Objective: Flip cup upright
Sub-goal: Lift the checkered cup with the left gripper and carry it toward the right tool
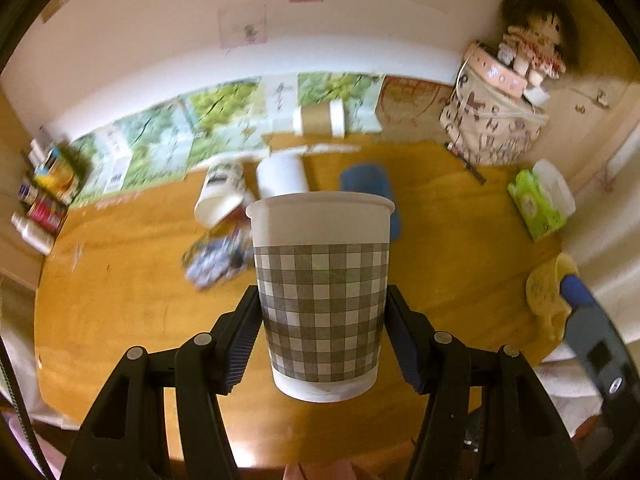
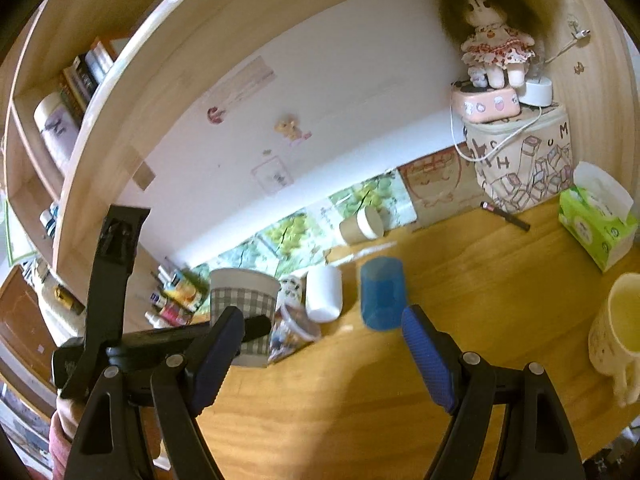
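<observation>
Clamped between the two black fingers of the left gripper (image 1: 322, 334), the checked paper cup (image 1: 321, 292) is held upright, rim at the top and base at the bottom, above the wooden table (image 1: 120, 300); the blue pads are pressed against its plaid band at 9 and 3 o'clock. Whether the base is touching the tabletop cannot be told from the left wrist view. Behind the cup, at about 11 o'clock, a printed white cup (image 1: 220, 194) is seen lying on its side, with a plain white cup (image 1: 282, 178) just beside it at 12 o'clock and a blue cup (image 1: 370, 184) at 1 o'clock, partly hidden by the held cup's rim. A crumpled wrapper (image 1: 216, 256) is seen at 10 o'clock, near the printed cup. At 3 o'clock a green tissue box (image 1: 538, 204) is set near the table's edge, and at 2 o'clock a doll (image 1: 534, 46) is seated on a patterned bag (image 1: 492, 124). In the right wrist view, the right gripper (image 2: 324, 354) is held with its fingers spread wide and nothing between them, over bare table. A yellow mug (image 2: 618, 328) is seen upright at 3 o'clock, and the held cup appears at 9 o'clock, behind the right gripper's left finger.
</observation>
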